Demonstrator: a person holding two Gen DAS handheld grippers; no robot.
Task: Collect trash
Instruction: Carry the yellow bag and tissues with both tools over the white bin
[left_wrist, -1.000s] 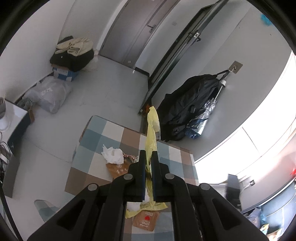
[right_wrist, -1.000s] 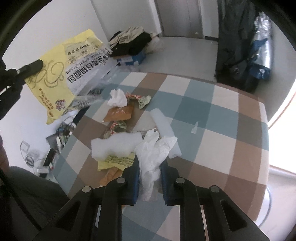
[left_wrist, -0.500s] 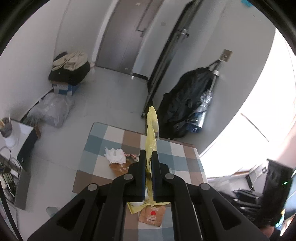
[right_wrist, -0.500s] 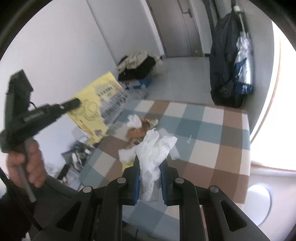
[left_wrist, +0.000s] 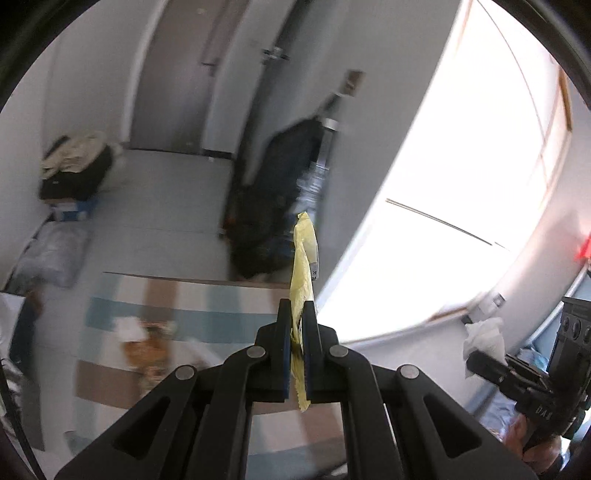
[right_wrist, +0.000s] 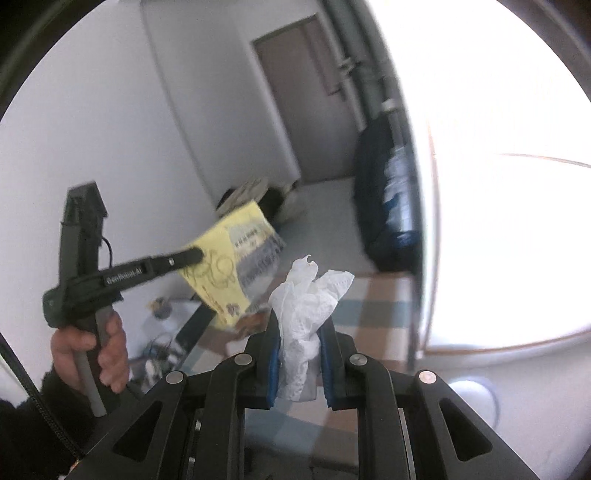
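While the crumpled white paper tissue (right_wrist: 306, 314) sits pinched between the closed blue-padded fingers of the right gripper (right_wrist: 298, 363), it hangs in the air above the near edge of the checked blue-and-brown table (right_wrist: 373, 314), sticking up and forward out of the jaws. The thin yellow printed plastic bag (right_wrist: 232, 273) lies to its left and a little farther forward, held by the left gripper (left_wrist: 295, 354), whose fingers are clamped on the bag's upper edge. From the left wrist view the bag shows edge-on as a narrow upright strip, so its mouth does not look opened. My guess is the tissue must travel leftward to the bag, the right hand being the one to cross. More wrappers (left_wrist: 146, 345) lie blurred on the table below.
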